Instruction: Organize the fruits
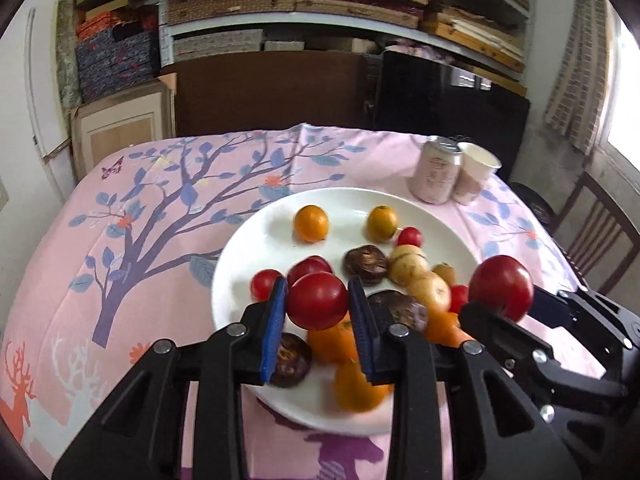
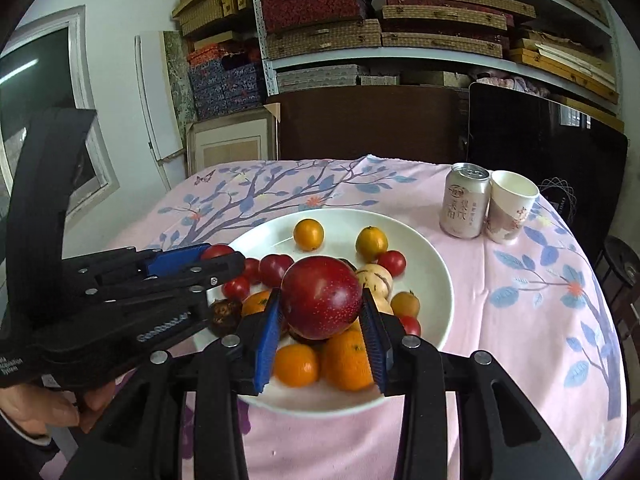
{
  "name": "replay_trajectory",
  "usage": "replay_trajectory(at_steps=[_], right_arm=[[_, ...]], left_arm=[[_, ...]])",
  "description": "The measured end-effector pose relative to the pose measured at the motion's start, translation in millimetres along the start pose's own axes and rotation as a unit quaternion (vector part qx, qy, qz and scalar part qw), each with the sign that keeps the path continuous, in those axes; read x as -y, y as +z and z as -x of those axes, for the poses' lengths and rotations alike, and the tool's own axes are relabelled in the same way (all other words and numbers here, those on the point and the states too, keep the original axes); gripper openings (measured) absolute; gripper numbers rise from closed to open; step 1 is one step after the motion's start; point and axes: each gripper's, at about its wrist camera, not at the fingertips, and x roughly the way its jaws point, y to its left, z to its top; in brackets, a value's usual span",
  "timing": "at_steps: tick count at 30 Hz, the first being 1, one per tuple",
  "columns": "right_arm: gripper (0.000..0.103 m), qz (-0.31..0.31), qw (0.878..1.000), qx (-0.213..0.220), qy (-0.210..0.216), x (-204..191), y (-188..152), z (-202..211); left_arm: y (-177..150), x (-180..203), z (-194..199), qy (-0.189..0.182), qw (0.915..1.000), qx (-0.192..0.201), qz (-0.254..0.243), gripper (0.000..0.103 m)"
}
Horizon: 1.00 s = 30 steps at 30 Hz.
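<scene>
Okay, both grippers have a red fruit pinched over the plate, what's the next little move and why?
Probably carry each fruit sideways off the white plate toward bare tablecloth before releasing. The left gripper pinches a small red tomato, the right gripper a larger red plum, both above piled fruit, so releasing here sorts nothing.

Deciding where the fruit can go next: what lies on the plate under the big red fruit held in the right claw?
Under the big red fruit, held in the right claw, two oranges lie on the white plate. A dark fruit shows directly beneath; the rest is covered.
</scene>
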Motion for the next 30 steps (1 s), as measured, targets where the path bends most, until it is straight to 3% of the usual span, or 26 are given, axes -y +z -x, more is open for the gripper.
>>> replay_trajectory(at_steps=[2, 4, 5, 6, 9, 11, 14, 20, 30], right_arm=[[0.042, 0.001, 1.000, -0.010, -0.015, -2, 5, -18], [0.056, -0.012, 0.999, 0.003, -0.031, 3, 6, -21], [0.067, -0.023, 0.999, 0.009, -0.026, 7, 2, -18], [0.068, -0.031, 0.999, 0.012, -0.018, 11, 0, -15], [0.069, -0.036, 0.999, 0.005, -0.015, 20, -12, -3], [0.071, -0.043, 0.999, -0.001, -0.018, 25, -21, 7], [0.081, -0.064, 0.998, -0.010, -0.021, 33, -40, 24], [0.092, -0.090, 0.995, -0.041, -0.023, 32, -72, 49], [0.099, -0.068, 0.996, -0.050, -0.041, 10, -106, 76]], left_arm=[[0, -7, -14, 0.025, 0.9994, -0.010, 0.021, 0.042], [-3, -15, -16, 0.056, 0.9977, -0.013, 0.036, 0.083], [-5, -19, -11, 0.059, 0.9976, -0.002, 0.035, 0.090], [-7, -19, -5, 0.062, 0.9977, 0.011, 0.025, 0.093], [-11, -15, 3, 0.093, 0.9954, -0.002, -0.023, 0.096], [-19, -12, 11, 0.089, 0.9953, -0.005, -0.039, 0.096], [-38, -9, 26, 0.085, 0.9959, -0.003, -0.031, 0.098], [-80, 8, 48, 0.050, 0.9977, -0.015, -0.043, 0.098], [-117, 17, 85, 0.044, 0.9973, -0.004, -0.058, 0.098]])
